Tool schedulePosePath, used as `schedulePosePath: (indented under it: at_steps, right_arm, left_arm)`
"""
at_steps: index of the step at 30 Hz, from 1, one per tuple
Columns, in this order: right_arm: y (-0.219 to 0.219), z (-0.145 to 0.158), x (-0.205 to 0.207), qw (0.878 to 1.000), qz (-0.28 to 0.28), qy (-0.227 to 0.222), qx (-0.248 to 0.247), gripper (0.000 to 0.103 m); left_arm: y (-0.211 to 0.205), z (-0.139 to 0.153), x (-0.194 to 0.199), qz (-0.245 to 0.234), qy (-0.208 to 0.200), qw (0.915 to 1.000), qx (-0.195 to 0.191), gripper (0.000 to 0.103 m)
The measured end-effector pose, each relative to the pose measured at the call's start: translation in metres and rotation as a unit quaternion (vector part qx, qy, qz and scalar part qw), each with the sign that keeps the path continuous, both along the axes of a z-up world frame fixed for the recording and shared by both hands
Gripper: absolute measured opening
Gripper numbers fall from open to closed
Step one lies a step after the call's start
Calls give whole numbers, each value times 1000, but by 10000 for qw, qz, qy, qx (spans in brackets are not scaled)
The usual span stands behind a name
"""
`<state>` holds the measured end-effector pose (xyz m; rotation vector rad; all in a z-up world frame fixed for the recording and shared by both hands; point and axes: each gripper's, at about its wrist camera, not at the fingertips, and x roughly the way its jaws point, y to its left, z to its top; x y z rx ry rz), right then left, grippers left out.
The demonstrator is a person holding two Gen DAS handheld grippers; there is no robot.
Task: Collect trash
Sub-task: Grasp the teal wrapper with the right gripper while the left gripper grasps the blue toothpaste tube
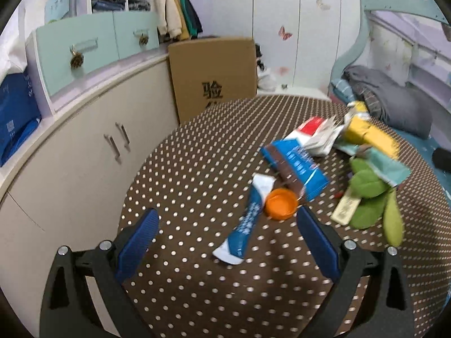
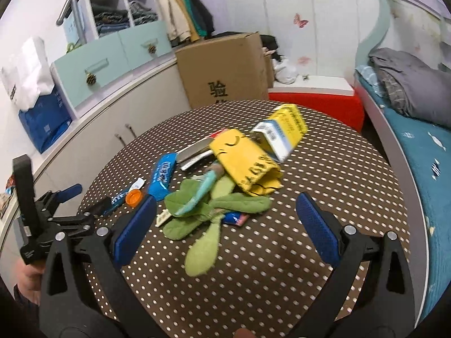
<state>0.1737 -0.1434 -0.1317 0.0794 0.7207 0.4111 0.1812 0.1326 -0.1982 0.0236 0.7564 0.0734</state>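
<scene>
Both grippers hover wide open and empty over the dotted table (image 1: 197, 155): left gripper (image 1: 228, 222) near the orange cap (image 1: 281, 203), right gripper (image 2: 227, 211) above green leaves (image 2: 214, 211)

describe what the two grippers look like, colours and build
Both match: black plastic frames with triangular cut-outs, silver round bolts at the pivots, and two long fingers faced with ribbed blue pads. Left gripper shows blue fingers; right gripper shows the same fingers. In the right wrist view the left gripper also has a black upright block at its back. No cables or sleeves are visible.
</scene>
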Motion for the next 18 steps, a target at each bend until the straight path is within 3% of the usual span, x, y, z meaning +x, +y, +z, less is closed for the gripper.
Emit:
schedulePosePath:
  at_steps: [3,7,9,11,15,18]
  right_arm:
    - [15,-4,15,9996,206,166,-15,66]
    - [36,-11,35,9985,406,360,-91,55]
    - [48,-18,45,9975,422,499,-256,44]
    - [55,-25,56,9966,367,624,-383,41]
    - [62,-36,72,9942,271,780,-686,33]
    - [62,-39,73,9942,242,763,-718,18]
  left_arm:
    - [3,-7,7,-78,236,9997,-36,96]
    - [2,-8,14,-116,333,9993,106,96]
    - [3,-8,19,-167,400,9990,105,93]
    - [3,-10,25,-248,523,9983,69,75]
    - [2,-16,35,-477,786,9957,-120,63]
    - [0,-15,35,-605,750,9953,-133,35]
